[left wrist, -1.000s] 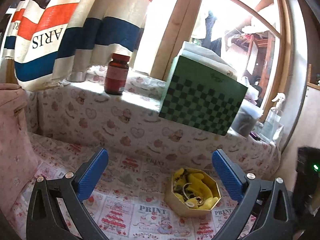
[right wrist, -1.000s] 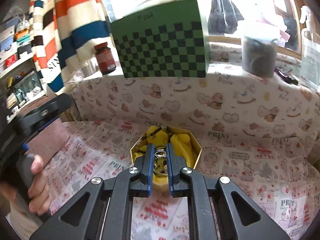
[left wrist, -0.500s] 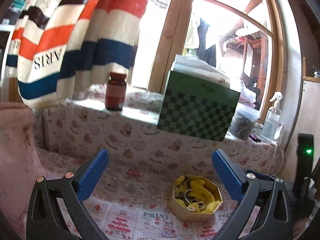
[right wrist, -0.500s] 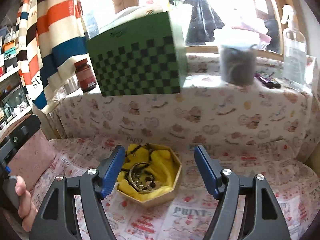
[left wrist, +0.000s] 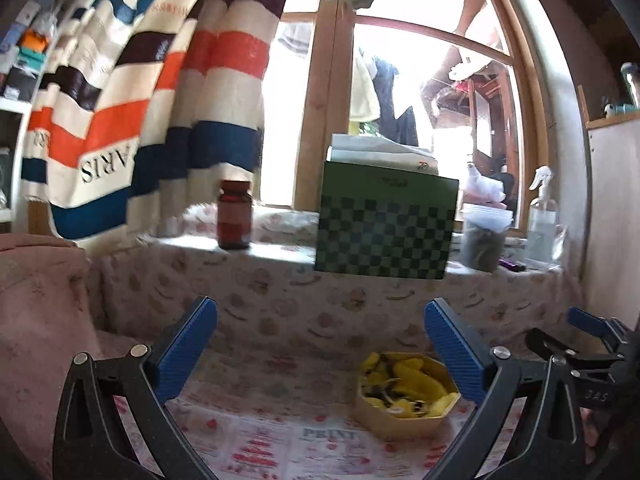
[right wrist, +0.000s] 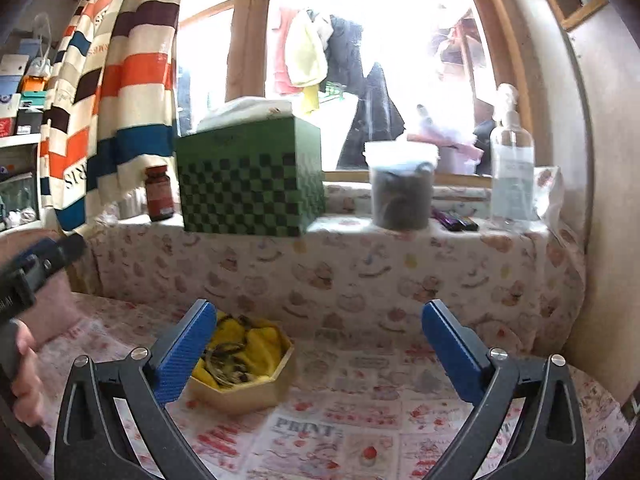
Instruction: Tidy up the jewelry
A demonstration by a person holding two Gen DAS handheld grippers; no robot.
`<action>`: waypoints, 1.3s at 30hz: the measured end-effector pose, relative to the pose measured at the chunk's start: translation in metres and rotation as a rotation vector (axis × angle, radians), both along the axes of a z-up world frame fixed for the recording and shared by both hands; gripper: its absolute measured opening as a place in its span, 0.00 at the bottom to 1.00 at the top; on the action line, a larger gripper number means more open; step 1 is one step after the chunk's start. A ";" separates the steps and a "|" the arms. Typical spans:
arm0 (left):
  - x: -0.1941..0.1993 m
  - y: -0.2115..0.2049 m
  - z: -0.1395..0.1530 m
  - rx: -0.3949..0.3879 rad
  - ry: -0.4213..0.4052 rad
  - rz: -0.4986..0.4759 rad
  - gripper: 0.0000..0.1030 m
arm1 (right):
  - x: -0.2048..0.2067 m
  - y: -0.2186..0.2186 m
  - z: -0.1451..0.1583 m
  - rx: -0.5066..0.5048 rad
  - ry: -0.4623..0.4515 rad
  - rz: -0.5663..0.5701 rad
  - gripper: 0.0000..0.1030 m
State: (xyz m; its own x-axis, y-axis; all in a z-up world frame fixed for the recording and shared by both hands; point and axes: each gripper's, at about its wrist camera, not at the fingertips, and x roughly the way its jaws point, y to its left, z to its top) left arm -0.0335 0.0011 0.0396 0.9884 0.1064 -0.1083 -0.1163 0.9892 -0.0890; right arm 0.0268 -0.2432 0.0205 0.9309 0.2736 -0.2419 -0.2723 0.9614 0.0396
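Both the left claw (left wrist: 320, 352) and right claw (right wrist: 316, 348) hang spread, empty. Jewelry (right wrist: 228, 364) in the hexagonal box (right wrist: 240, 392) looks light, tangly; pinch a bangle's rim.

The right gripper's blue pad (right wrist: 182, 354) hides the near-left side of the hexagonal box (right wrist: 244, 394); its tangled jewelry (right wrist: 226, 364) blurs together, pieces indistinguishable.

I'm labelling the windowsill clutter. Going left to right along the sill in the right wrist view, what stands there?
Brown pill bottle → green checkered box → lidded tub of dark contents → small dark items lying flat → clear spray bottle.
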 end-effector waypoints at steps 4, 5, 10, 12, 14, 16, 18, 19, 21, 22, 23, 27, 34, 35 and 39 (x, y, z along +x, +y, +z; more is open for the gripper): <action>0.009 0.000 -0.008 -0.005 0.047 -0.019 1.00 | -0.005 -0.004 -0.007 0.061 0.022 0.016 1.00; 0.011 -0.001 -0.010 0.006 0.055 -0.015 1.00 | -0.007 -0.003 -0.007 0.063 0.014 0.016 1.00; 0.015 -0.006 -0.025 0.034 0.090 0.011 1.00 | -0.019 0.002 -0.010 0.044 -0.028 0.014 1.00; 0.019 -0.010 -0.029 0.035 0.124 -0.002 1.00 | -0.018 0.005 -0.010 0.032 -0.024 0.020 1.00; 0.020 -0.010 -0.031 0.012 0.138 0.004 1.00 | -0.016 0.005 -0.012 0.031 -0.012 0.019 1.00; 0.023 -0.011 -0.033 0.017 0.161 0.029 1.00 | -0.013 0.006 -0.013 0.022 0.009 0.008 1.00; 0.028 -0.009 -0.035 0.012 0.190 0.044 1.00 | -0.009 0.007 -0.016 0.007 0.034 0.001 1.00; 0.030 -0.008 -0.036 0.008 0.201 0.054 1.00 | -0.007 0.008 -0.017 0.000 0.045 0.003 1.00; 0.032 -0.006 -0.037 -0.001 0.211 0.058 1.00 | -0.008 0.010 -0.017 -0.008 0.042 0.005 1.00; 0.032 -0.006 -0.038 -0.002 0.211 0.058 1.00 | -0.009 0.011 -0.017 -0.015 0.039 0.006 1.00; 0.032 -0.006 -0.038 0.000 0.211 0.060 1.00 | -0.009 0.012 -0.017 -0.023 0.037 0.006 1.00; 0.030 -0.009 -0.038 0.021 0.209 0.054 1.00 | -0.010 0.015 -0.017 -0.036 0.035 0.007 1.00; 0.025 -0.018 -0.036 0.067 0.194 0.032 1.00 | -0.011 0.015 -0.017 -0.034 0.036 0.003 1.00; 0.025 -0.018 -0.036 0.066 0.196 0.028 1.00 | -0.011 0.016 -0.017 -0.035 0.036 0.004 1.00; 0.025 -0.017 -0.036 0.059 0.198 0.040 1.00 | -0.011 0.015 -0.017 -0.034 0.036 0.000 1.00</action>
